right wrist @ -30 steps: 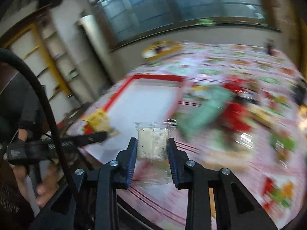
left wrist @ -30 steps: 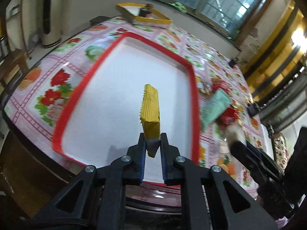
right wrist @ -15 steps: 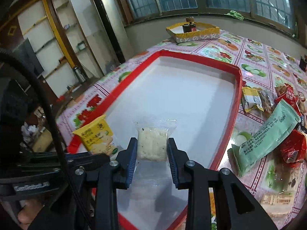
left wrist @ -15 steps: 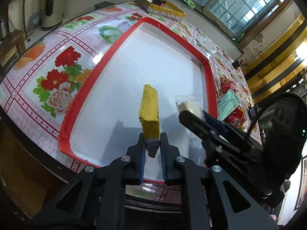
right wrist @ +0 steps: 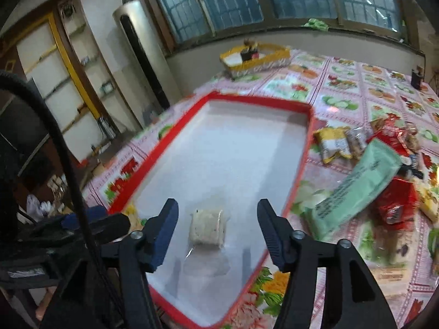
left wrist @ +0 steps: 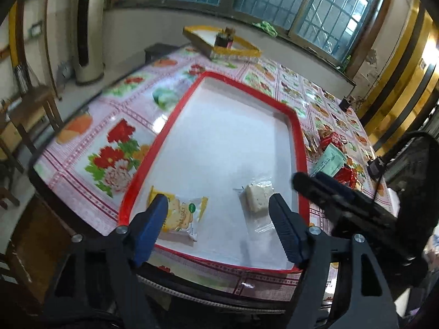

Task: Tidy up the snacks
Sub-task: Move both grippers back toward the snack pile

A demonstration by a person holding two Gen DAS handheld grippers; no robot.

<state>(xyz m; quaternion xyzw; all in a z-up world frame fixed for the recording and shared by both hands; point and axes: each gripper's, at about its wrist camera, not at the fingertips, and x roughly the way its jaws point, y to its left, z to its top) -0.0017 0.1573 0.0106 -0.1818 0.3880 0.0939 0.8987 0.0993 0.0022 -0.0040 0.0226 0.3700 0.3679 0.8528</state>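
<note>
While both grippers' fingers (left wrist: 153, 219) gape wide, two crinkly packets — yellow (left wrist: 182, 215), clear (right wrist: 207, 227) — lie flat on the red-rimmed tray (left wrist: 297, 126).

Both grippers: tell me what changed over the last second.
Both let go. The left gripper opened and the yellow cracker packet now lies flat in the red tray. The right gripper opened and dropped the clear-wrapped white snack onto the tray near its front. The tray and the snack pile on the tablecloth stayed put.
</note>
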